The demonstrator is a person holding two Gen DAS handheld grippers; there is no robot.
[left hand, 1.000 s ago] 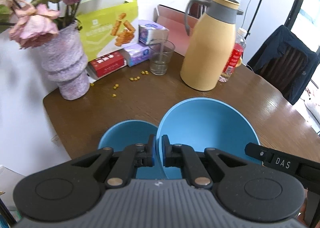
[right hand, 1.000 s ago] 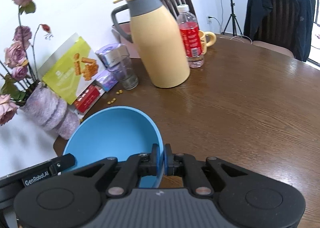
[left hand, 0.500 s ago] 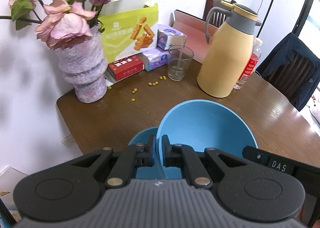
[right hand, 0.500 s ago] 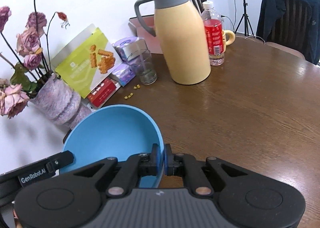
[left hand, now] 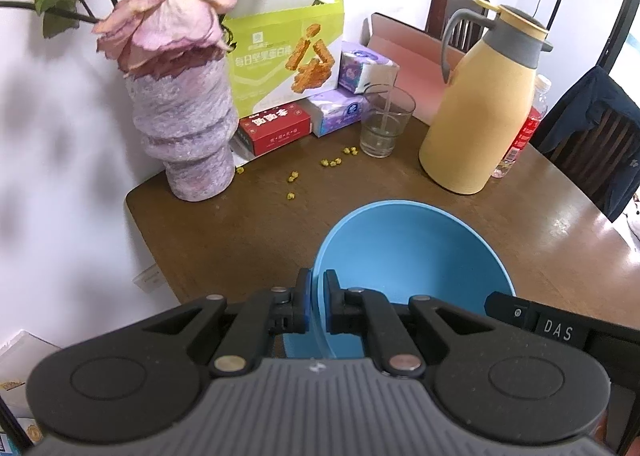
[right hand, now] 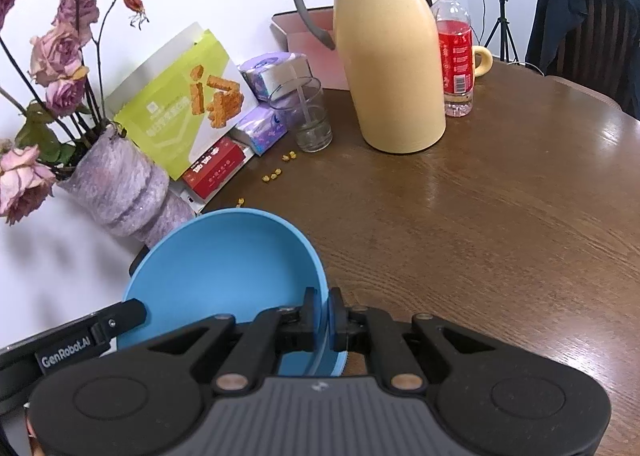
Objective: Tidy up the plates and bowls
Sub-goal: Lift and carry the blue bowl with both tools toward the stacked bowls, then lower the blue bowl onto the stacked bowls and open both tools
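Note:
Both grippers hold one large blue bowl [left hand: 412, 256] above the wooden table. My left gripper [left hand: 316, 306] is shut on the bowl's left rim. My right gripper [right hand: 323, 316] is shut on its right rim, and the bowl [right hand: 224, 272] fills the lower left of the right wrist view. A sliver of a second blue bowl [left hand: 296, 346] shows below the held one, mostly hidden by the left gripper's body; a matching blue edge [right hand: 338, 364] shows under the right gripper.
At the back of the table stand a purple vase with wilted roses [left hand: 184, 136], a green snack box [left hand: 284, 56], a red box [left hand: 276, 128], tissue packs [left hand: 340, 112], a glass [left hand: 386, 120], a yellow thermos jug [left hand: 476, 116] and a red-labelled bottle [right hand: 454, 52]. Yellow crumbs [left hand: 294, 176] lie nearby. A chair with a jacket [left hand: 592, 136] stands at right.
Both grippers have lifted the large blue bowl up and back. The second bowl beneath has slid almost out of sight under the left gripper. More of the vase and table shows.

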